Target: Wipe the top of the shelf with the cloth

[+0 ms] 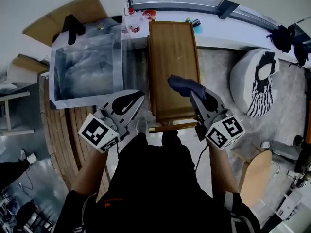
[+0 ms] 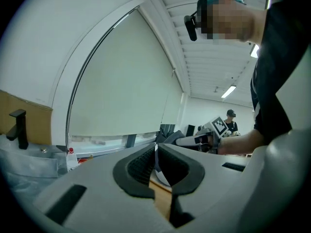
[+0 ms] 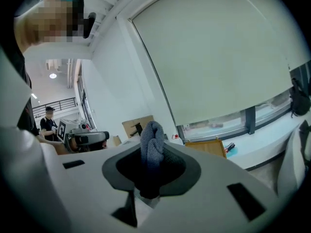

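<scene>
- Your left tongs (image 1: pixel 137 97) are closed. The 2 pads meet at their tips and there is nothing between them.
- Your right tongs (image 1: pixel 196 97) are clamped on the cloth (image 1: pixel 183 85). It is a dark blue-grey wad that bulges up and forward past the jaws.
- Your left forearm (image 1: pixel 90 171) rises from the lower left and holds its tongs tilted, pointing ahead and to the right. They are off the near left corner of the shelf (image 1: pixel 172 57), not over its top.
- Your right forearm (image 1: pixel 218 166) comes up from the lower right. Its tongs point ahead and to the left, over the near right part of the wooden shelf top.
- The cloth sits just ahead of the right tongs, over the wood. You cannot tell from these views whether it is pressed on the surface.
- The rest of the shelf top runs on ahead of both tongs.
- A clear plastic bin (image 1: pixel 85 72) stands just left of the left tongs.
- A red-capped bottle (image 1: pixel 130 21) is well ahead of the left tongs.
- A white beanbag (image 1: pixel 252 79) lies to the right of the right tongs, well apart.
</scene>
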### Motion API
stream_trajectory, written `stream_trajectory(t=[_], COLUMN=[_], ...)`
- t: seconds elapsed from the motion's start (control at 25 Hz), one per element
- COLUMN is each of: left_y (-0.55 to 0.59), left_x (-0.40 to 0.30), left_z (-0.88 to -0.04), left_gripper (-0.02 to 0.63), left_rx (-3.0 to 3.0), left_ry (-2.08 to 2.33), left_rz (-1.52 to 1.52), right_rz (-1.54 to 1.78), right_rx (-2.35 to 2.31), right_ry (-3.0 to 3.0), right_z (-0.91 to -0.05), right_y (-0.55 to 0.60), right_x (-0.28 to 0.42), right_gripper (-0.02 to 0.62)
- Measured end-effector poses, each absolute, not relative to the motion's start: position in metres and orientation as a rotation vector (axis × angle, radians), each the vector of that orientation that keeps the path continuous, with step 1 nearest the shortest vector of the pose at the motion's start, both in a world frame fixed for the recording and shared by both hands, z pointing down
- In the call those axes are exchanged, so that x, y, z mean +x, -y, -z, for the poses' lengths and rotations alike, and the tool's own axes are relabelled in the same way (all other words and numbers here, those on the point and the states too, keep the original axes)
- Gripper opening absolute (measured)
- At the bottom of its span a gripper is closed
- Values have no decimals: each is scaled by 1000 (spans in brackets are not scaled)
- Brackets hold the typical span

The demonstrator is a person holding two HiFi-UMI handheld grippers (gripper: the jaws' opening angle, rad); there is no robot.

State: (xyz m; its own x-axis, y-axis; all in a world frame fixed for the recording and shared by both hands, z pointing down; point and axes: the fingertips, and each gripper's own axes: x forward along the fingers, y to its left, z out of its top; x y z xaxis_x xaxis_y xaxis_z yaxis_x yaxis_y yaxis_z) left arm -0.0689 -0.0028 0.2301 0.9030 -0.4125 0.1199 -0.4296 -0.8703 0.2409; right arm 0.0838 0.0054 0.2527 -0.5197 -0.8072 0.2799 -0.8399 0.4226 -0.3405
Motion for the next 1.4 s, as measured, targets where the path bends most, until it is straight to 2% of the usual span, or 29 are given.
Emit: stream_trajectory(t=[0.6,1.4], left_y=[49,97], left_x=[-19,-12], left_z=[-264,-337], left_gripper=[34,26], left_rx=[2645,2547], left_ry=[872,868], left_rz=[-181,-249], right_rz=[-648,-510], right_rx=[1228,1033], right_ry=[2641,2537], right_z=[-293,-414], right_y=[107,243], right_x=[131,106], right_gripper=[69,69])
